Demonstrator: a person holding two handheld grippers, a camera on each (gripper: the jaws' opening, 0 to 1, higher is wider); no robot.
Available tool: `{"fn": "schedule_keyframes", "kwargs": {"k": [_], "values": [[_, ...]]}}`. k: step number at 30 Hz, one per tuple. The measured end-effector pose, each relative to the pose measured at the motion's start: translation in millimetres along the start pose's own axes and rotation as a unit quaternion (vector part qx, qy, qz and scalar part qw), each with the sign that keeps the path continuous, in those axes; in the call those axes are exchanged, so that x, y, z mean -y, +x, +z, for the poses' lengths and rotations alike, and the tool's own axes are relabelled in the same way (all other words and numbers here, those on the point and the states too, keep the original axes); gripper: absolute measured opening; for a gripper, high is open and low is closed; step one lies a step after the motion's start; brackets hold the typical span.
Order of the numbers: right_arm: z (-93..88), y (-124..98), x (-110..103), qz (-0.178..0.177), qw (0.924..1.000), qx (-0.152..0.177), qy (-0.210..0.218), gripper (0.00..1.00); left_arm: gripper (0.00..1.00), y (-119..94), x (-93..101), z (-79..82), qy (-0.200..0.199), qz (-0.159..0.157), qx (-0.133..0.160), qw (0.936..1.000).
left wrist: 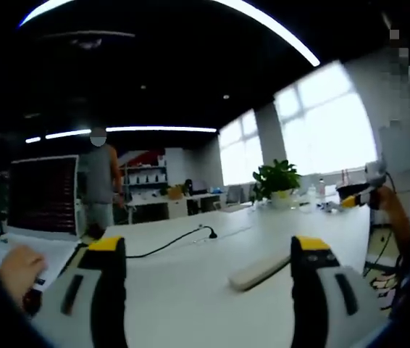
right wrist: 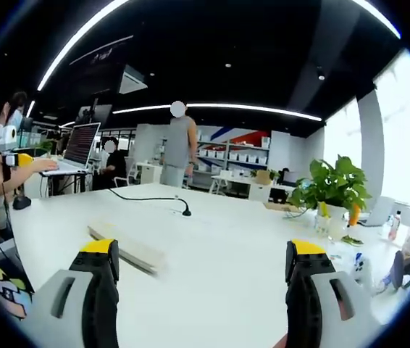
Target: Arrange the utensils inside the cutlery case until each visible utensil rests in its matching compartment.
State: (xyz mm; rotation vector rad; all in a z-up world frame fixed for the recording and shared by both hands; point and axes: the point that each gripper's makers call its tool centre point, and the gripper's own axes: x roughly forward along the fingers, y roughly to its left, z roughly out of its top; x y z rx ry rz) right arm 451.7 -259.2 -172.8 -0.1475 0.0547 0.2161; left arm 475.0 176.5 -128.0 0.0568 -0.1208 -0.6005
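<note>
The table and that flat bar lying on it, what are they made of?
The table looks like smooth white laminate, since it shines faintly. The flat bar looks pale and matte, perhaps wood or plastic; it is too blurred to tell.

The flat case (left wrist: 259,270) on the table (left wrist: 190,290) is blurry in both views, so what is inside cannot be seen. A hand (left wrist: 18,270) is cut off at the left edge.
</note>
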Motion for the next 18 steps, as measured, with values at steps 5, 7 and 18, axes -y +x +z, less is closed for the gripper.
{"fn": "schedule_keyframes", "kwargs": {"k": [5,7,18], "values": [[3.5,-12,3,-0.002,0.9999,0.012,0.006,1.00,1.00,-5,2.2,2.9,-0.003,-0.002,0.005,1.0000],[5.5,-16,6,-0.006,0.9998,0.016,0.005,1.00,1.00,-7,2.6,3.3,-0.001,-0.002,0.005,1.0000],[7.8,-20,4,-0.005,0.9998,0.017,-0.001,1.00,1.00,-8,2.5,-2.2,0.006,0.001,-0.012,0.9999]]}}
